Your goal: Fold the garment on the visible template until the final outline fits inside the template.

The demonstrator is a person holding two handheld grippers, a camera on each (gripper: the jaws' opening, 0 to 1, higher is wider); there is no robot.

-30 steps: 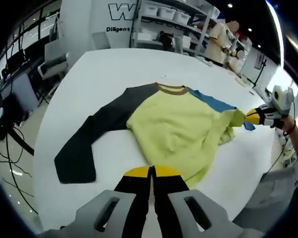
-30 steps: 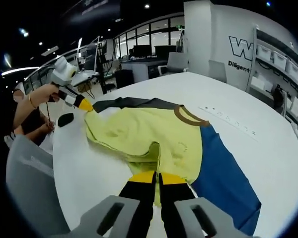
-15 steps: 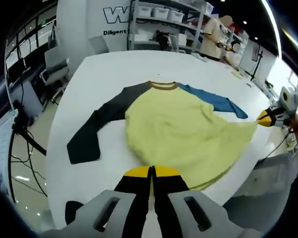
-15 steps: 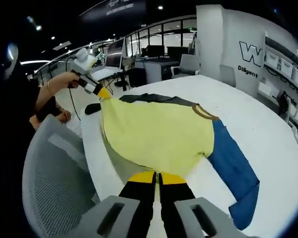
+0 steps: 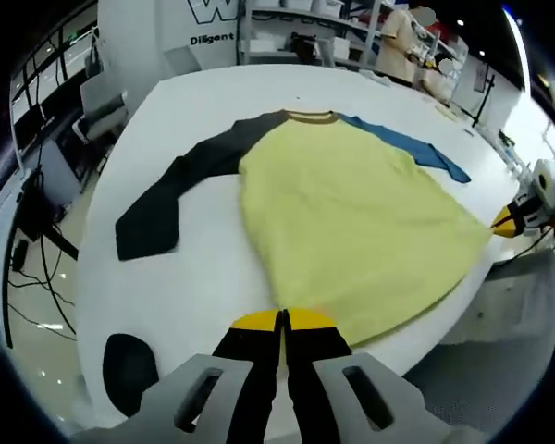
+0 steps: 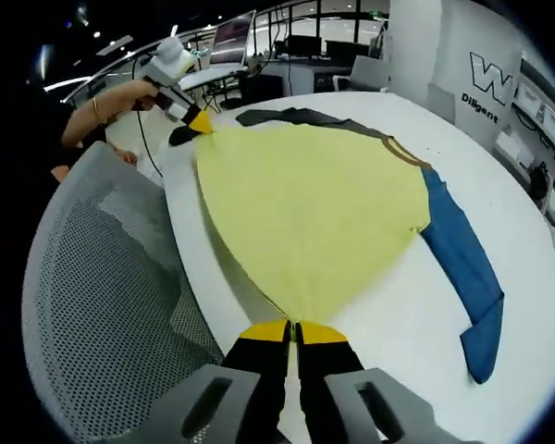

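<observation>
Barely begun: shirt spread flat on table, hem corners pinched by left gripper and right gripper; sleeves unfolded, every fold pending.

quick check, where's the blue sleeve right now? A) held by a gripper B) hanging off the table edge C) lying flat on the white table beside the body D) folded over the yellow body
C: the blue sleeve lies stretched out flat on the white table, beside the yellow body, with nothing gripping it.
</observation>
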